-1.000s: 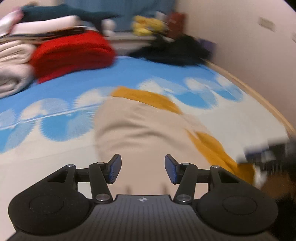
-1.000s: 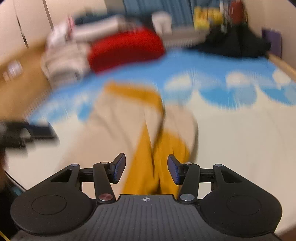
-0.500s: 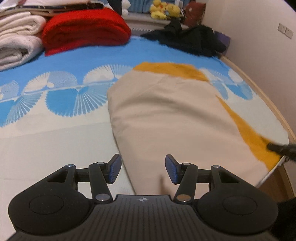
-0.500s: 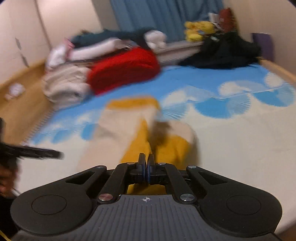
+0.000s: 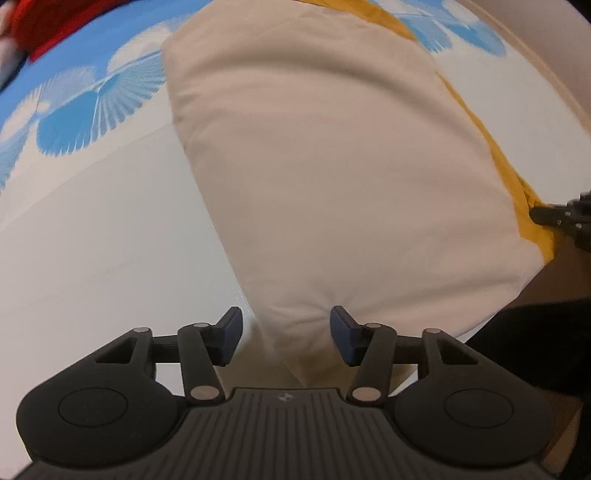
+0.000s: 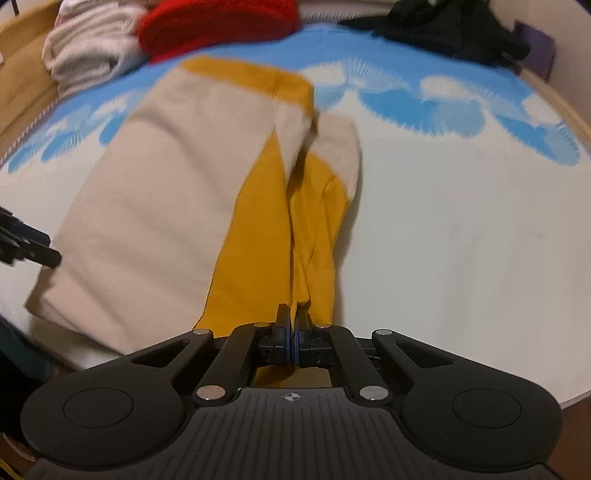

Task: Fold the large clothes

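A large beige and mustard garment (image 5: 314, 166) lies flat on the bed. Its near beige corner sits between the fingers of my left gripper (image 5: 286, 332), whose jaws are opening; the pads do not press the cloth. In the right wrist view the same garment (image 6: 166, 184) shows a mustard strip (image 6: 266, 229) running toward me. My right gripper (image 6: 293, 321) is shut on the near edge of that strip. Each gripper's tip shows in the other view: the right gripper (image 5: 554, 216) at the mustard corner, the left gripper (image 6: 33, 247) at the beige side.
The bed sheet (image 6: 461, 221) is white with blue fan prints. At the far end lie a red folded blanket (image 6: 218, 22), a stack of white folded cloths (image 6: 88, 55) and a heap of black clothes (image 6: 443, 29). A wooden bed edge (image 6: 569, 114) runs along the right.
Both grippers dropped toward the garment's near edge. The right one went from open to shut, pinching the mustard cloth. The left tilted down until the beige corner lay between its fingers.
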The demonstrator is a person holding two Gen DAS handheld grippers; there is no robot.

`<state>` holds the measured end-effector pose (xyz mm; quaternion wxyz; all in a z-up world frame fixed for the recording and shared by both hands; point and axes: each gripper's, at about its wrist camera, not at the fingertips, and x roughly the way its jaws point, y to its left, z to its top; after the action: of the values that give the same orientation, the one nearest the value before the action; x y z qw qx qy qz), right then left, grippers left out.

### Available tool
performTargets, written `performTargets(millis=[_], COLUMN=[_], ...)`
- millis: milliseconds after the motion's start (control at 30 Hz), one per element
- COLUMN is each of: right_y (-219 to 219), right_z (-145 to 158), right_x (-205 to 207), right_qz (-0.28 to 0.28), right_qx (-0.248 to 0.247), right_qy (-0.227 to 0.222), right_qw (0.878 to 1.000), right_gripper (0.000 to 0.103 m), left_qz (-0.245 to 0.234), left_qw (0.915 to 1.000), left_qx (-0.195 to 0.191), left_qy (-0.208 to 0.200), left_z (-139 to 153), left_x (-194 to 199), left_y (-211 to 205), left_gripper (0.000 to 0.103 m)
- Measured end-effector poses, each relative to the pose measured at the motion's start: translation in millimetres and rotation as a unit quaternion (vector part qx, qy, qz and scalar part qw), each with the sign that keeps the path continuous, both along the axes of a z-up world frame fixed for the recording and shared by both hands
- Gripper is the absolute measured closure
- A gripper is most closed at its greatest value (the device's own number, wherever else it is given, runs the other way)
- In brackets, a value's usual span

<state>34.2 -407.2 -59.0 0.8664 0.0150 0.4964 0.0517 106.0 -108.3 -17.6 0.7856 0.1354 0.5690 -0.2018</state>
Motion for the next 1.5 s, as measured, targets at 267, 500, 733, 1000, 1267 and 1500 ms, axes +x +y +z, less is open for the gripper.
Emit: performTargets(millis=[267, 500, 733, 1000, 1267, 1500], right_y=[8.3, 14.6, -1.6, -18.5, -19.3, -10.9], right_z=[-11.2, -16.3, 19.8, 65.5, 67.5, 45.1], right_x=[3.0, 7.3, 7.0, 18.8, 75.8, 137.8], right_qz=[0.029, 0.044, -0.004, -0.063, -0.09, -0.098], right_qx=[-0.029, -0.041, -0.022, -0.026, 0.043, 0.081], right_qy=[0.021, 0.042, -0.041, -0.216, -0.232, -0.199], right_qw=[0.999, 0.997, 0.999, 0.974, 0.968, 0.972], right_gripper=[0.102, 0.102, 0.097, 0.093, 0.067, 0.055], left_qz=[-0.01, -0.068, 0.028, 0.041, 0.096, 0.112], left_qw=[0.9952, 0.9973, 0.9919, 0.9969, 0.9904, 0.9879], left_qx=[-0.097, -0.015, -0.121, -0.055, -0.072, -0.08], left_qy=[0.011, 0.024, -0.025, -0.04, -0.07, -0.072], left_z=[24.6, 1.5, 42.1, 30.1, 40.7, 36.6], left_x=[-4.0, -11.0, 17.7, 33.8, 43.8, 40.1], left_y=[12.0, -4.1, 39.1, 30.4, 28.6, 24.4], left_gripper=[0.044, 0.037, 0.045, 0.051, 0.05, 0.05])
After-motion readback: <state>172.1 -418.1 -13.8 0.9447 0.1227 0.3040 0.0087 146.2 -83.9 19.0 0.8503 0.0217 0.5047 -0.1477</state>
